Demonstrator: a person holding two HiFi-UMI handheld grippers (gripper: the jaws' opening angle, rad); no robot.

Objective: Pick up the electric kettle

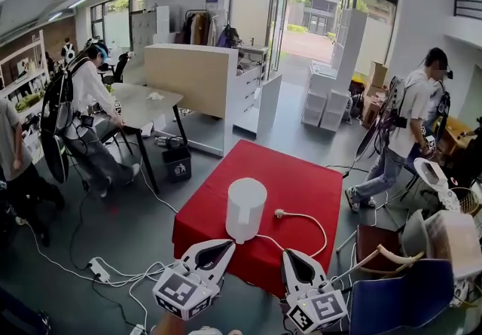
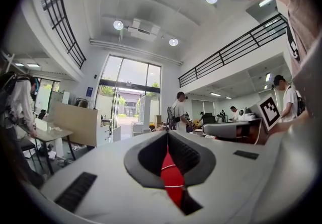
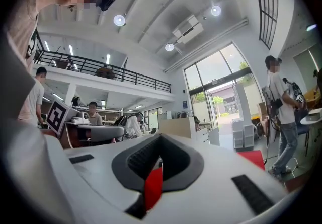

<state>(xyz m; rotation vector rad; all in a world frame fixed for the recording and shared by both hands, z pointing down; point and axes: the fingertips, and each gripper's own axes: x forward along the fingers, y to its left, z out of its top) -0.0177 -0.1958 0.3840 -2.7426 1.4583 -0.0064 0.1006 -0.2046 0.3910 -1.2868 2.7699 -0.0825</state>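
The electric kettle (image 1: 245, 209), a plain white cylinder, stands upright near the front edge of a red-covered table (image 1: 301, 183). Its white cable (image 1: 309, 219) lies looped on the cloth to its right. My left gripper (image 1: 227, 244) sits just in front of and below the kettle, its jaws shut and empty. My right gripper (image 1: 289, 254) is at the table's front edge, to the kettle's right, also shut and empty. In the left gripper view the left gripper (image 2: 167, 133) shows tips touching, with red cloth behind. In the right gripper view the right gripper (image 3: 160, 137) does the same. Neither gripper view shows the kettle.
A blue chair (image 1: 403, 297) and a brown stool (image 1: 376, 243) stand right of the table. A power strip (image 1: 99, 269) and cables lie on the floor at the left. People work at a grey desk (image 1: 147, 104) and at the far right (image 1: 403, 138).
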